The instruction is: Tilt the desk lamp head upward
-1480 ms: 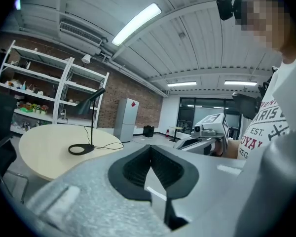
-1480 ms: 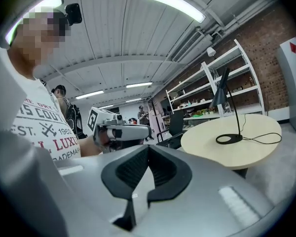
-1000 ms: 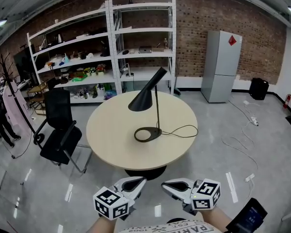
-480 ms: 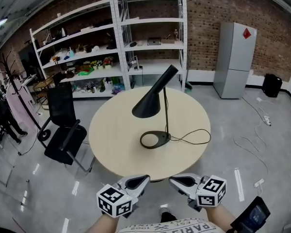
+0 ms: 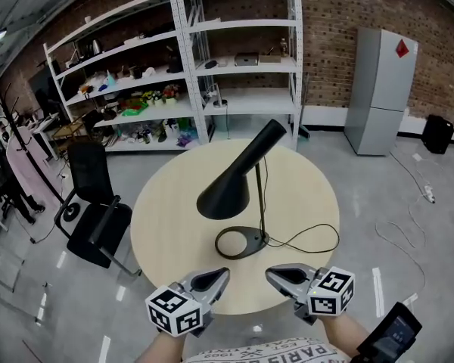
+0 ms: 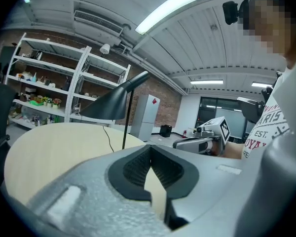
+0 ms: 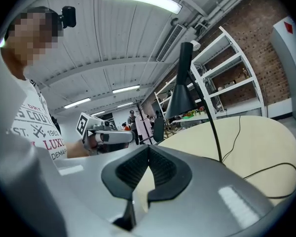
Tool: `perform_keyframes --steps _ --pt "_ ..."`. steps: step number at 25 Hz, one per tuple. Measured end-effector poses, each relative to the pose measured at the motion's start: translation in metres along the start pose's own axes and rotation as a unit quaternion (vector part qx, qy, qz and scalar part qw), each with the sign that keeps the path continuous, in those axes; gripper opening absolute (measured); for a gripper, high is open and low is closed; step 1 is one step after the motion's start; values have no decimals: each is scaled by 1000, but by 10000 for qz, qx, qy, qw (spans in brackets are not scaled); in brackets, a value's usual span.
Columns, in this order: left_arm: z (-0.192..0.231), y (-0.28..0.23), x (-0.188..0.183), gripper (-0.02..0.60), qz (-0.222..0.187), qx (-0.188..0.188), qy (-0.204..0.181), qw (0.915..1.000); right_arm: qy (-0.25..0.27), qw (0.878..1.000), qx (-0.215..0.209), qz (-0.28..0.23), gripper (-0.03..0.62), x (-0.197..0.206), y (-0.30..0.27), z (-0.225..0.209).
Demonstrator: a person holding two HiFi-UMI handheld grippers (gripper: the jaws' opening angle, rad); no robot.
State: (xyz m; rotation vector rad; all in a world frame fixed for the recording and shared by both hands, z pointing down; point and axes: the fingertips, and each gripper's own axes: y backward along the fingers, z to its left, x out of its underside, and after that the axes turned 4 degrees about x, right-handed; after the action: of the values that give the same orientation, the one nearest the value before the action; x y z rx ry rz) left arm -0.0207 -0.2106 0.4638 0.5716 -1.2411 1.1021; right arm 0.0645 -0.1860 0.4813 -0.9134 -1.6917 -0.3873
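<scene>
Left claw (image 5: 222, 273): jaws closed, ribbed pads meeting at the tip, nothing between them. Right claw (image 5: 271, 274): jaws likewise closed and empty. Count: two claws, each carrying one marker cube. Both are level with each other over the near edge of the table (image 5: 166, 229), tips pointing toward 12 o'clock and apart from one another. Neither touches anything on the table.

At 12 o'clock from the claws stands one black desk lamp. Its ring-shaped base (image 5: 240, 243) lies flat on the table, near the claws but clear of both. One thin stem (image 5: 262, 195) rises upright from the base's 3 o'clock side. The lamp head (image 5: 225, 195), one cone-shaped shade, sits tilted: its wide mouth faces down toward 7 o'clock, and its narrow neck runs up toward 1 o'clock. One black cord (image 5: 312, 242) loops from the base across the table toward 3 o'clock.

The table is round and pale, and the lamp and cord are the only items seen on it.

Beyond the table:
- One black office chair (image 5: 91, 203) at 9 o'clock, just beside the rim.
- Two white shelving units (image 5: 136, 59) at 11 to 12 o'clock, stocked with small items too small to identify.
- One grey refrigerator (image 5: 382, 89) at 2 o'clock, against the brick wall.
</scene>
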Motion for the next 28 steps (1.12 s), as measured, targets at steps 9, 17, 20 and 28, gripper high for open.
perform_keyframes --steps 9,17,20,28 --pt "30 -20 -13 2 -254 -209 113 9994 365 9992 139 -75 6 -25 -27 -72" --pt "48 -30 -14 2 -227 -98 110 9996 706 9962 441 -256 32 -51 -58 -106" --pt "58 -36 -13 2 -179 -16 169 9997 839 9932 750 -283 72 -60 -66 -126" --pt "79 -39 -5 2 -146 104 440 9989 1081 9847 1349 -199 106 -63 -94 -171"
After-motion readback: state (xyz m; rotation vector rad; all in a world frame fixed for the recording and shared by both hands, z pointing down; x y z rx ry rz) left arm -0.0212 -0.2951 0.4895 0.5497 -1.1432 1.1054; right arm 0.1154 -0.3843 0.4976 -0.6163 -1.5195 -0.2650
